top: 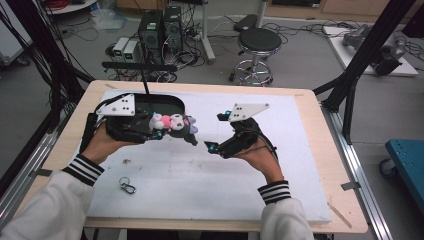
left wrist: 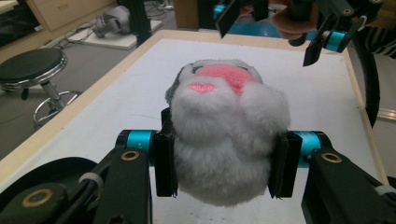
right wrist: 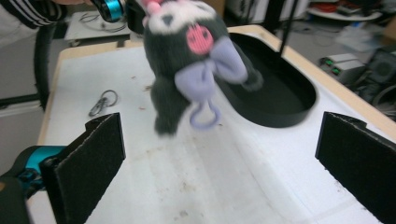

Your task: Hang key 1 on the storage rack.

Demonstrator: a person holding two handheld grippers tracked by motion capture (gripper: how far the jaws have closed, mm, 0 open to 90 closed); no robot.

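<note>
Plush toy, dark grey with a white and pink fluffy head and a lilac bow, hangs in the air above the white worktop, held by the left claw. In the left gripper view, the two black pads press into either side of the toy's white fluffy head, partway closed, so the fur bulges between them. The toy's body hangs clear of the surface, just in front of a black oval tray that sits at the far left of the worktop.

Right claw stands wide open and holds nothing. In the right gripper view its two black pads are spread far apart, with bare white worktop between them and the toy hanging beyond them, near but not touching. From above, the right claw sits just to the right of the toy, with a clear gap between.

A small metal clip lies on the worktop near the person's left sleeve.
</note>
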